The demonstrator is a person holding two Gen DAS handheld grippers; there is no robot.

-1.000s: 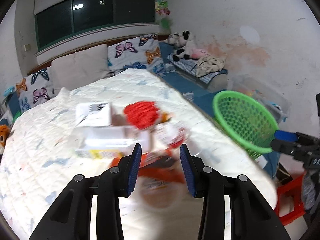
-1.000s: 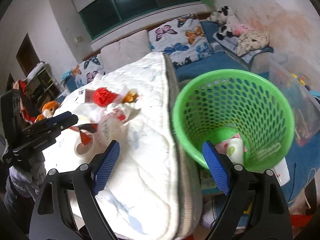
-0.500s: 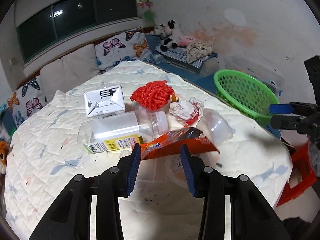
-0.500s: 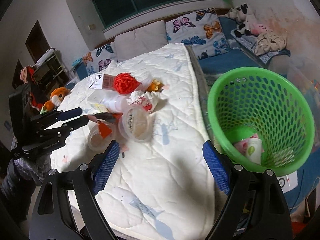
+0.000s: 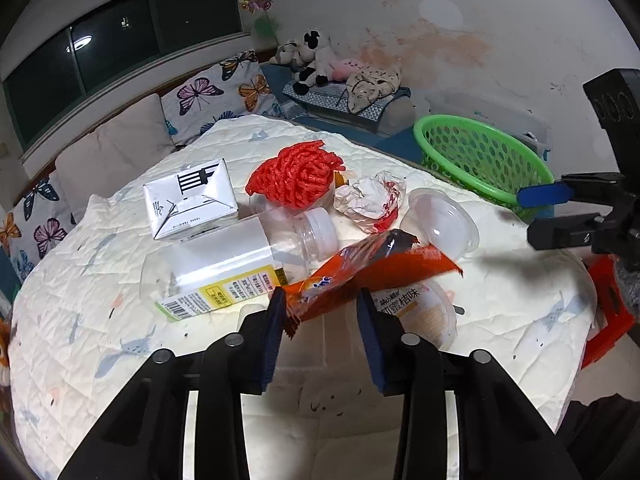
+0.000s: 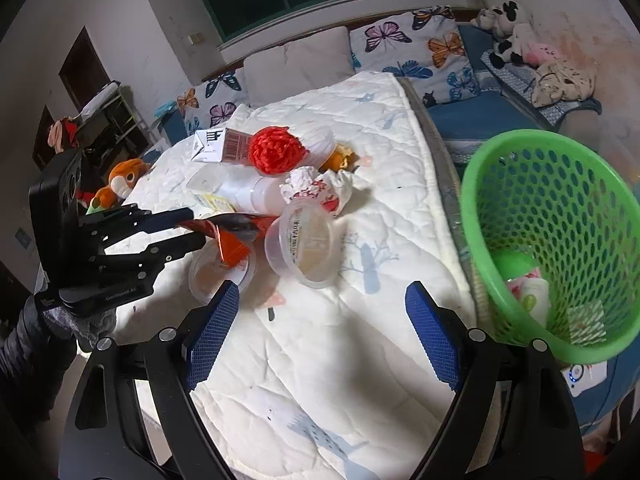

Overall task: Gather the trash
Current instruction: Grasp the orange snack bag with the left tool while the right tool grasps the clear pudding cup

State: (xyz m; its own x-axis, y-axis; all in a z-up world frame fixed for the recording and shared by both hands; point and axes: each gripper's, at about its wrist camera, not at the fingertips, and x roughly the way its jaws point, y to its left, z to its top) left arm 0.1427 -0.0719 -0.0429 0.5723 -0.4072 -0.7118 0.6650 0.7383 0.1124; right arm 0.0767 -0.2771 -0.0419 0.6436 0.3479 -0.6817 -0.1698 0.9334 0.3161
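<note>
Bedroom, quilted bed (image 5: 120, 320) heaped with trash under the left wrist camera. Left hand-held gripper (image 5: 320, 312) sat with pads apart, the orange wrapper (image 5: 372, 268) lying between them, one corner against the left pad; whether pinched, could not tell. Clear bottle (image 5: 240, 256), white carton (image 5: 188, 200), red mesh ball (image 5: 296, 172), crumpled paper (image 5: 368, 200) and two plastic cups (image 5: 440, 220) crowded just behind. Green basket (image 5: 480, 156) stood off the bed's far edge.

Right wrist view: right hand-held gripper (image 6: 328, 328) spread wide and empty, hovering over bare quilt, basket (image 6: 552, 232) just beside, some litter already inside. Best bet, probably: close squarely on the wrapper's flat end, lift clear of the cup (image 6: 304, 244) beneath, carry across without snagging neighbours.
</note>
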